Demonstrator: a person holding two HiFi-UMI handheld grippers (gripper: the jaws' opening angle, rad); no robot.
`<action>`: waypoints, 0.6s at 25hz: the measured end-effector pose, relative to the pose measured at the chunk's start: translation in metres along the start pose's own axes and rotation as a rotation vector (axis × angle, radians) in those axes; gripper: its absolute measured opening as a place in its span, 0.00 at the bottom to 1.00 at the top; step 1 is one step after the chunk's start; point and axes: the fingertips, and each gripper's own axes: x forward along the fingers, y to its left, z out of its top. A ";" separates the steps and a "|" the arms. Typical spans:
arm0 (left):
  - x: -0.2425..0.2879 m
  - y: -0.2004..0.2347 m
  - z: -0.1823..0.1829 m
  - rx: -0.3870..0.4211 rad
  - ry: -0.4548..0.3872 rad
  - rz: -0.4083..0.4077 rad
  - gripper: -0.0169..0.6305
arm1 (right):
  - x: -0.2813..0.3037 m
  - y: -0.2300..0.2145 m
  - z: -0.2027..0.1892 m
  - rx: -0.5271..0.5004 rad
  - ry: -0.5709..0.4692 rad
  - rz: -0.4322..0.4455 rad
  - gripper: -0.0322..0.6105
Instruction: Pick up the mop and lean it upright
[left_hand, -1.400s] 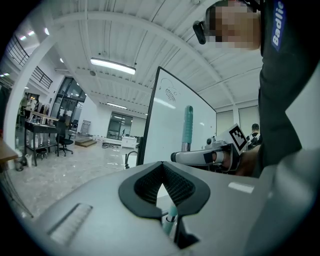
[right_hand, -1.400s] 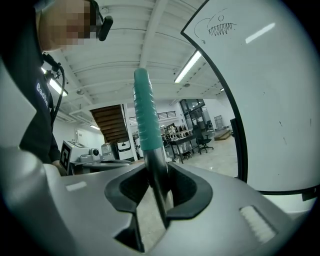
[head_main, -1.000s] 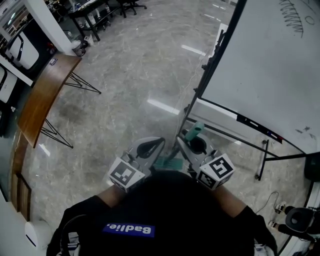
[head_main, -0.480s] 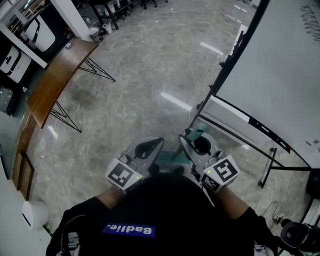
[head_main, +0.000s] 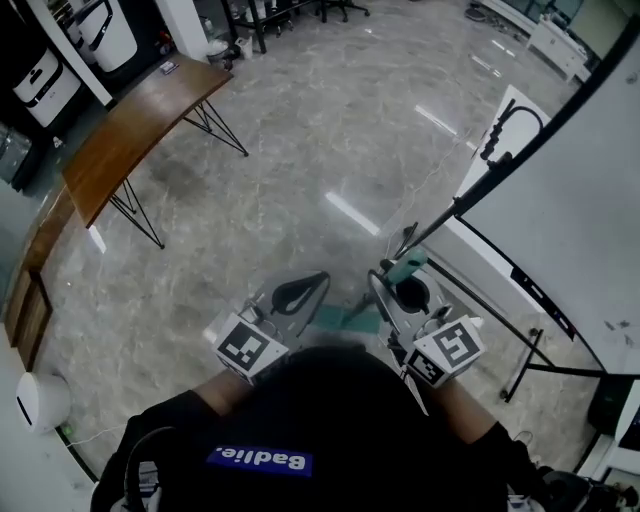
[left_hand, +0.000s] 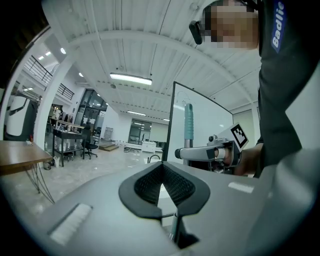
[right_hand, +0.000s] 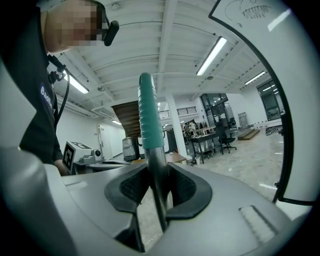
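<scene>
The mop has a teal grip (right_hand: 149, 117) on a metal shaft (right_hand: 158, 192) and stands upright. My right gripper (right_hand: 157, 167) is shut on the shaft just under the grip. In the head view the grip's tip (head_main: 408, 267) rises out of the right gripper (head_main: 405, 295), and a blurred teal part of the mop (head_main: 340, 320) shows low between both grippers. My left gripper (head_main: 298, 293) is beside it to the left. Its tips (left_hand: 160, 167) meet, with nothing seen between the pads. The left gripper view shows the mop grip (left_hand: 188, 122) above the right gripper (left_hand: 202, 152).
A large whiteboard (head_main: 575, 235) on a black frame (head_main: 480, 185) stands close on the right, its foot bar (head_main: 520, 355) by my right side. A wooden table (head_main: 130, 130) on wire legs is at the left. Marble floor (head_main: 320, 130) lies ahead, with desks and chairs far off.
Both grippers and the mop have travelled together across the floor beside the whiteboard, which now sits further right in view. The wooden table shows more fully. The right grip is unchanged.
</scene>
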 end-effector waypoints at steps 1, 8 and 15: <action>-0.013 0.005 0.006 -0.002 -0.002 0.008 0.06 | 0.007 0.011 0.003 -0.005 0.002 0.006 0.21; -0.098 0.070 0.016 -0.021 -0.053 0.140 0.06 | 0.087 0.076 0.007 -0.051 0.043 0.120 0.21; -0.190 0.141 0.014 -0.017 -0.079 0.309 0.06 | 0.179 0.151 -0.001 -0.073 0.080 0.277 0.21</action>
